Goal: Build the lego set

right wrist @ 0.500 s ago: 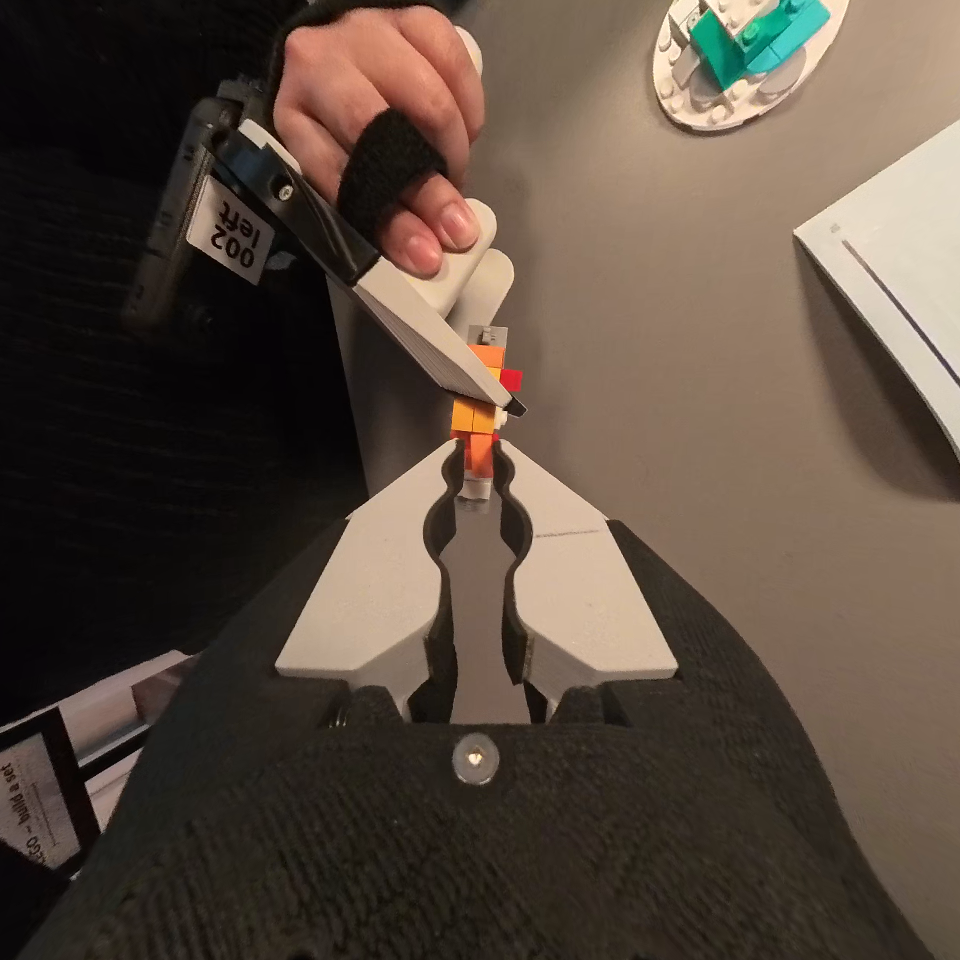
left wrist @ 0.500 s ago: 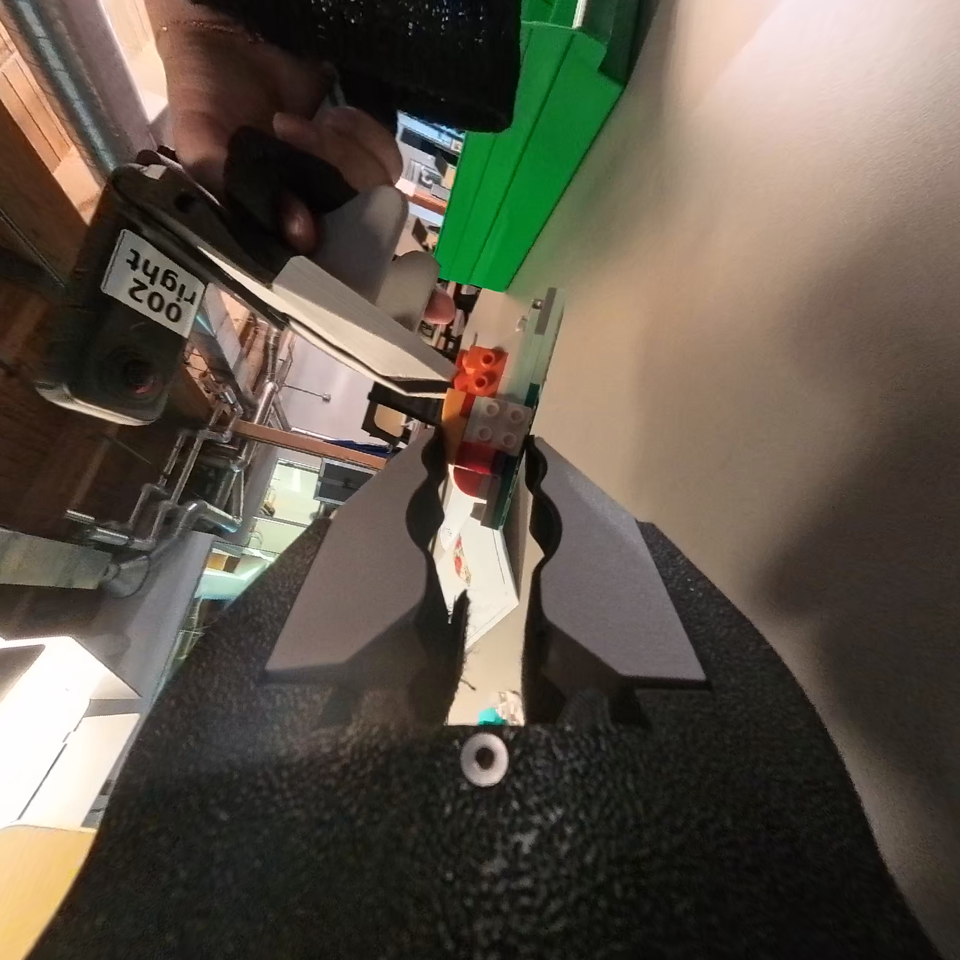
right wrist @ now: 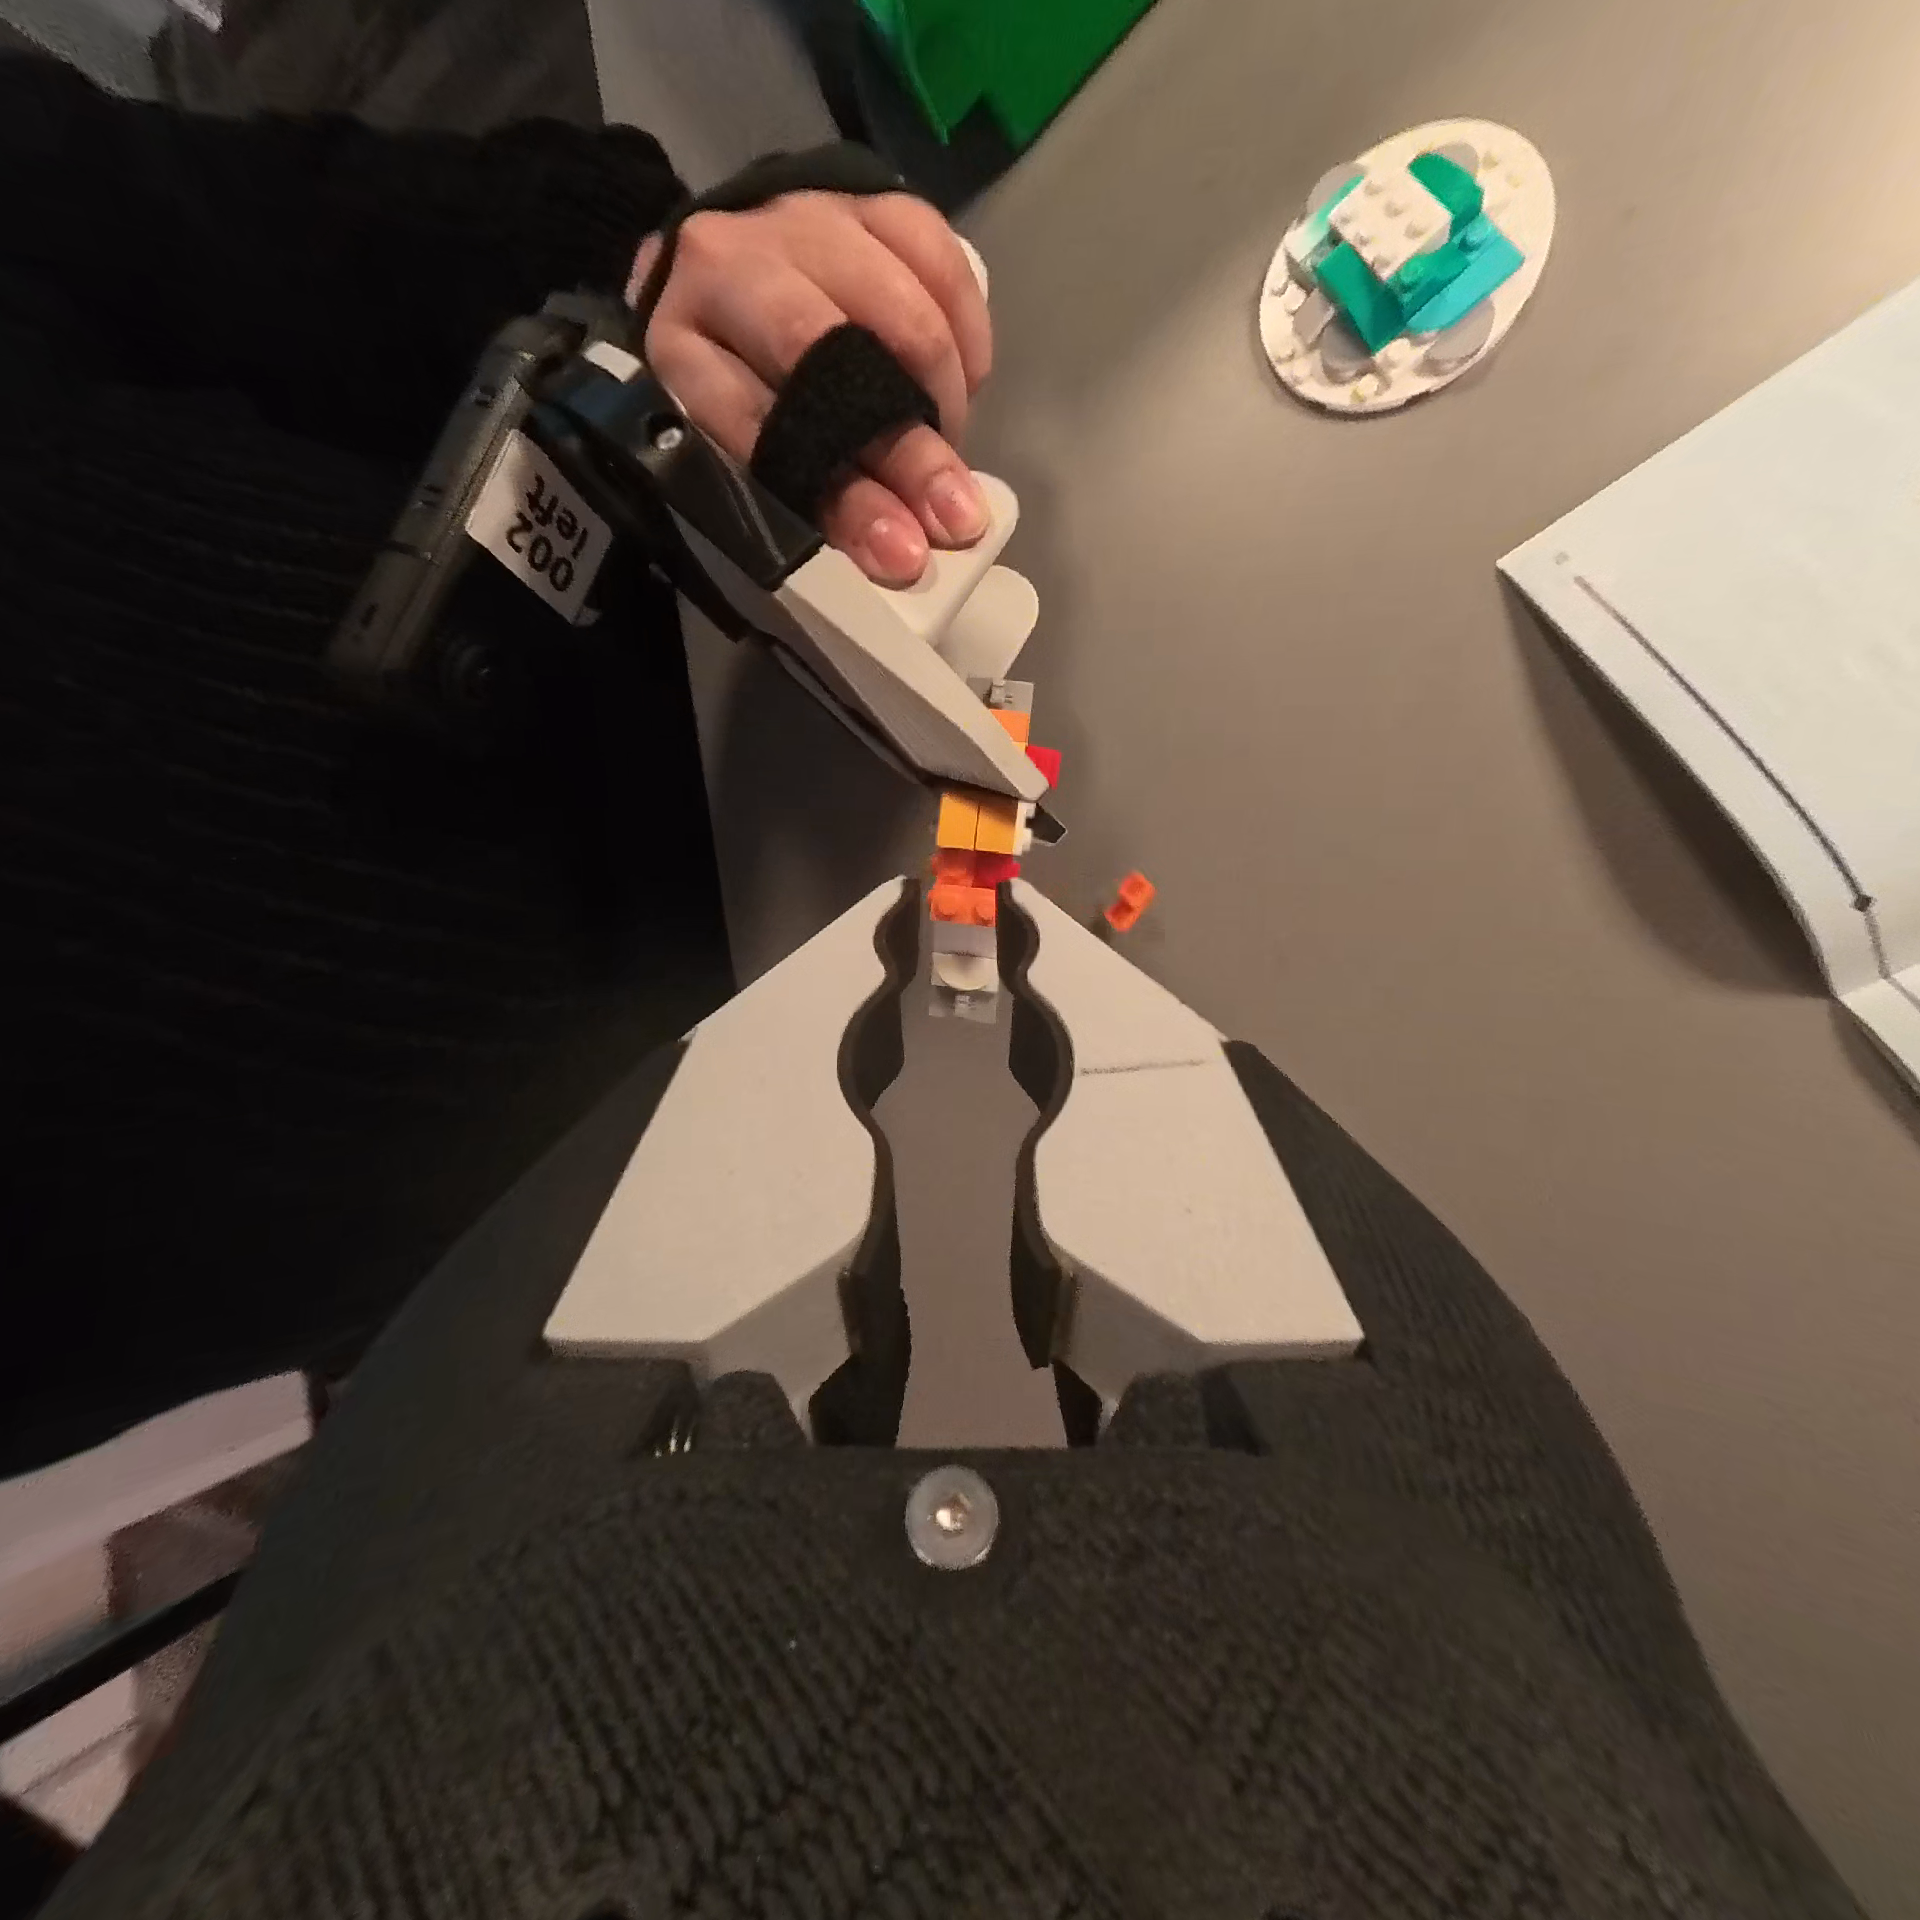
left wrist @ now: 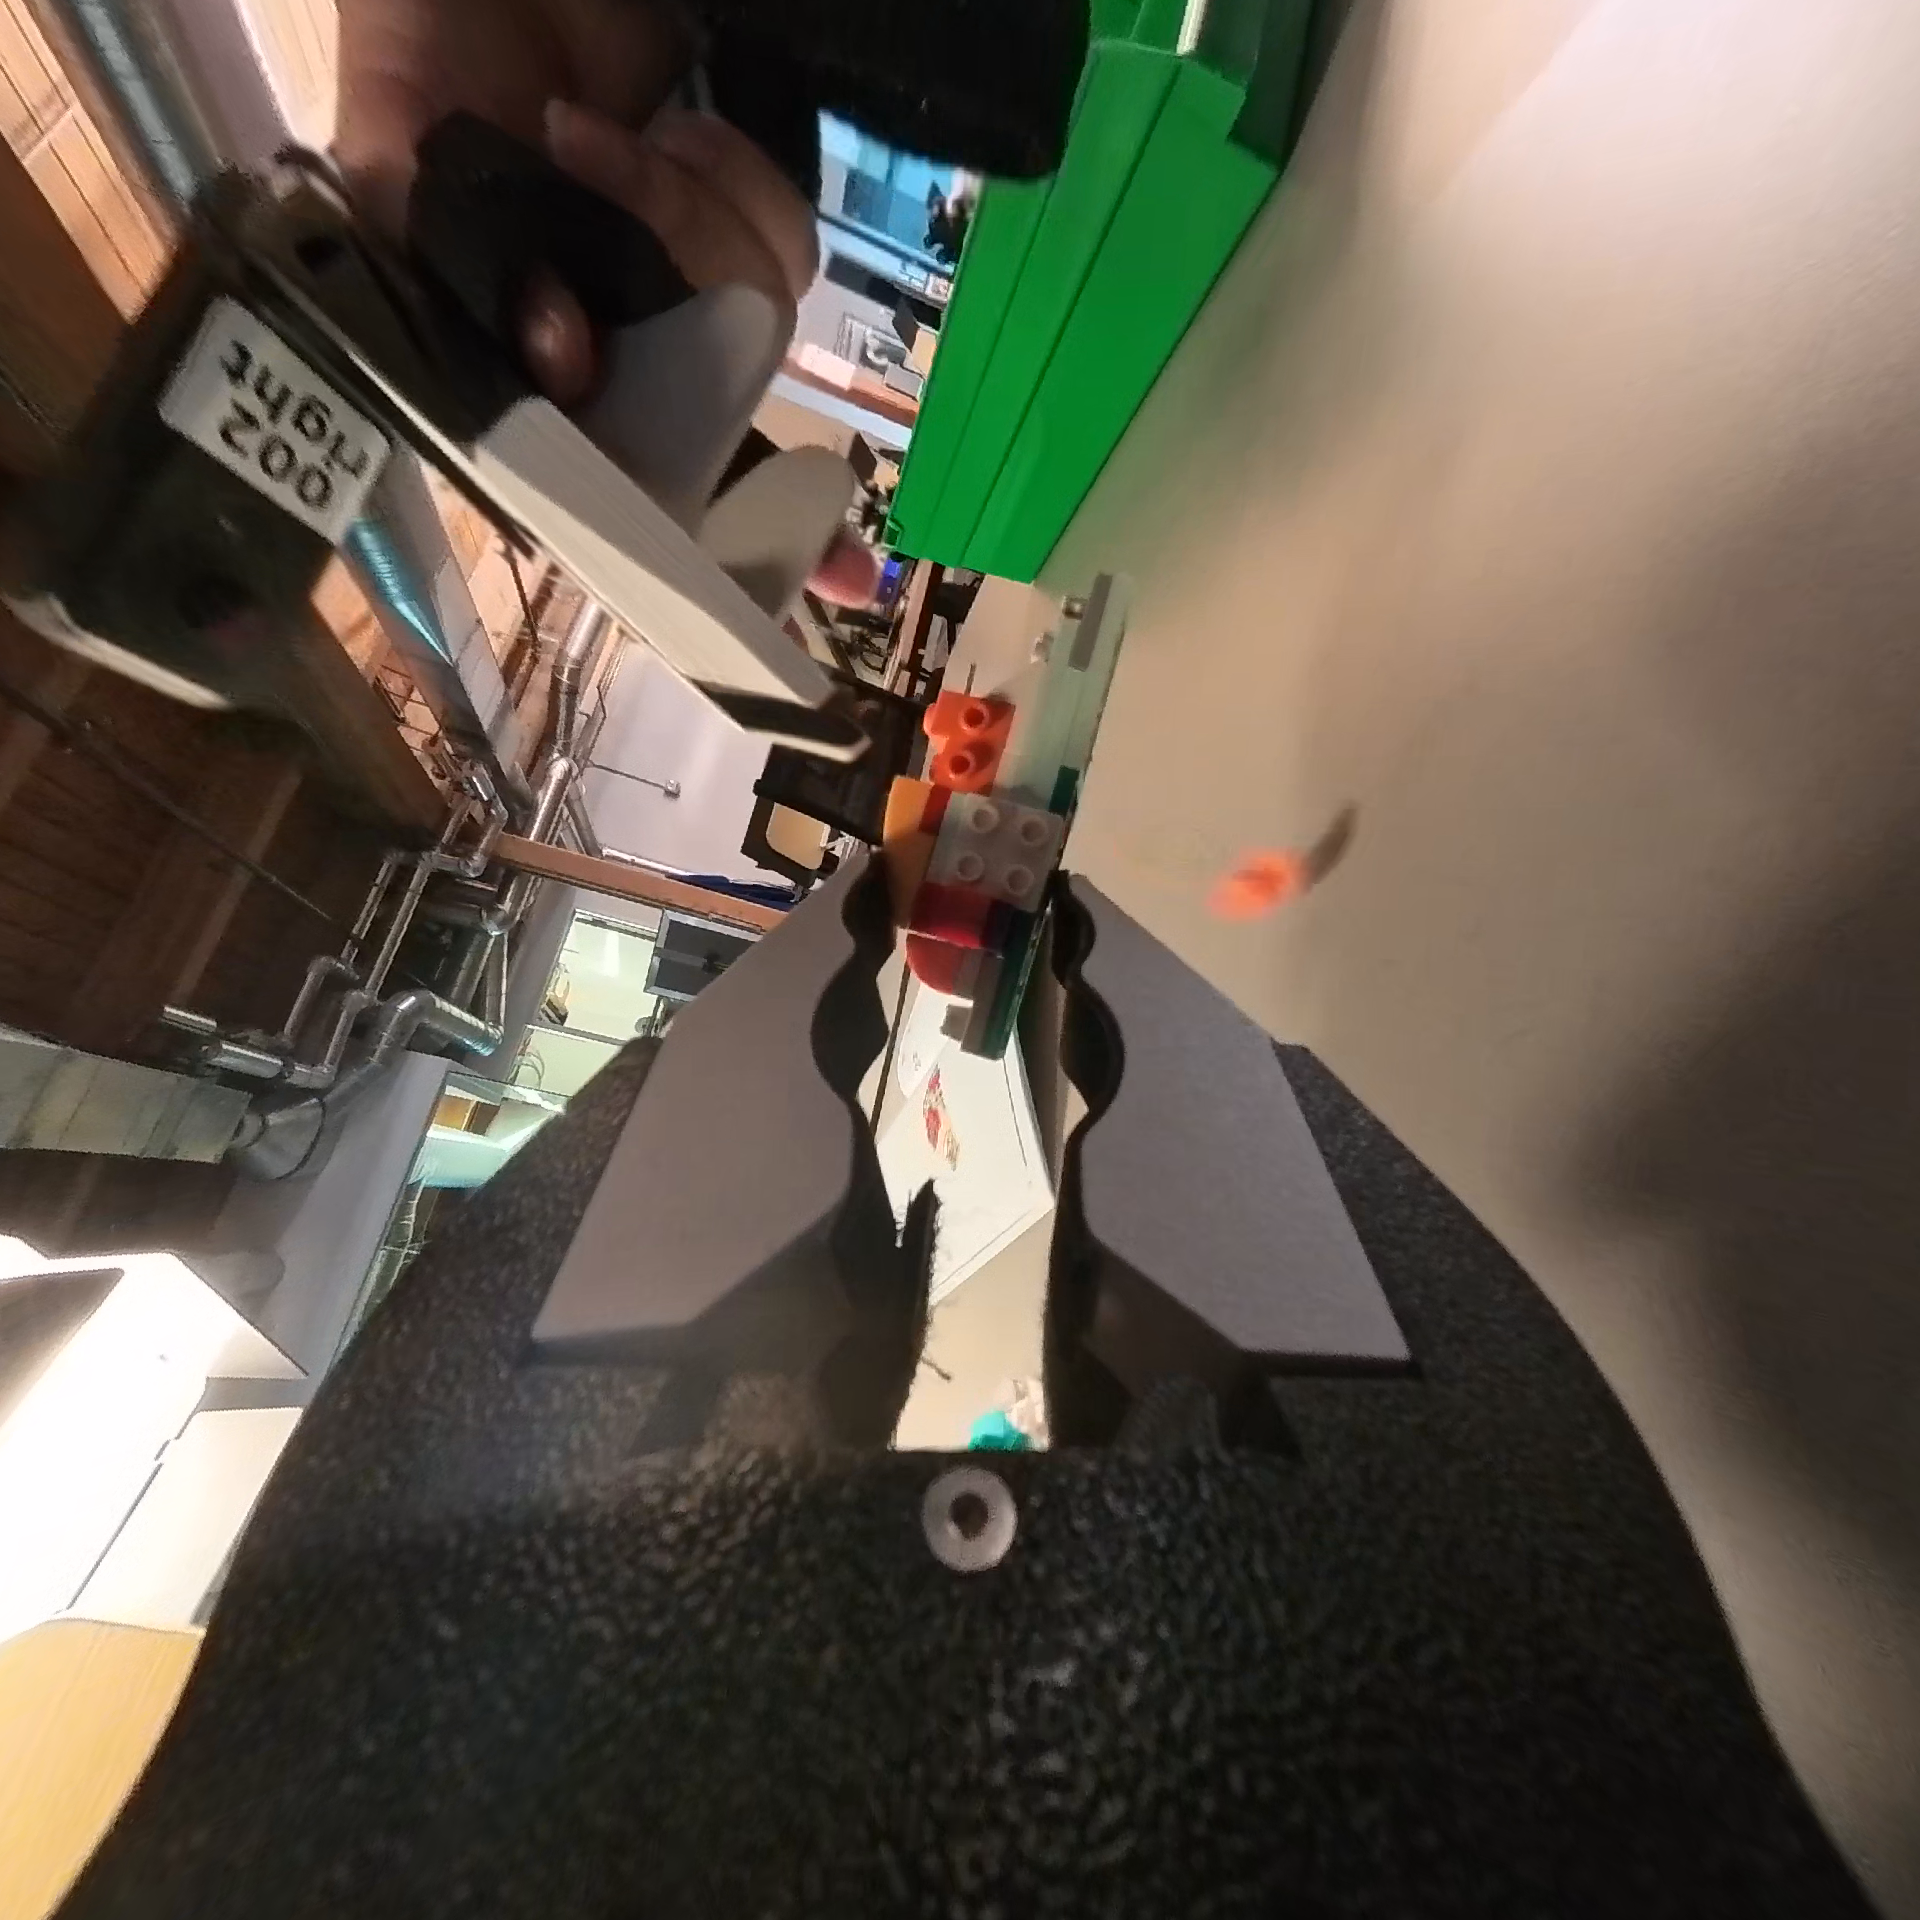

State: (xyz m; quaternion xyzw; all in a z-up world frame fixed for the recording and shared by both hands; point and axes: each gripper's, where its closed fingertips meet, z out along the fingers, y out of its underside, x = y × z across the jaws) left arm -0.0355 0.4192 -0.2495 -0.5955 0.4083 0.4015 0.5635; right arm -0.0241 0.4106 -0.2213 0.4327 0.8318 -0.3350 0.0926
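My left gripper is shut on a small lego assembly of white, red, orange and green bricks and holds it above the grey table. In the right wrist view the left gripper grips that assembly from the upper left. My right gripper is slightly open and empty, just short of the assembly's lower end. In the left wrist view it stands apart from the bricks. A small loose orange brick lies on the table beside the assembly. It shows blurred in the left wrist view.
A round white plate with teal and white bricks sits at the far right. A green bin stands at the back. A white instruction booklet lies at the right edge. A person's dark sleeve fills the left. Less than 4 cm separates the two grippers' tips.
My right gripper has let go and drawn back from the assembly, its jaws a little wider. A small orange brick now lies loose on the table. The left gripper still holds the assembly.
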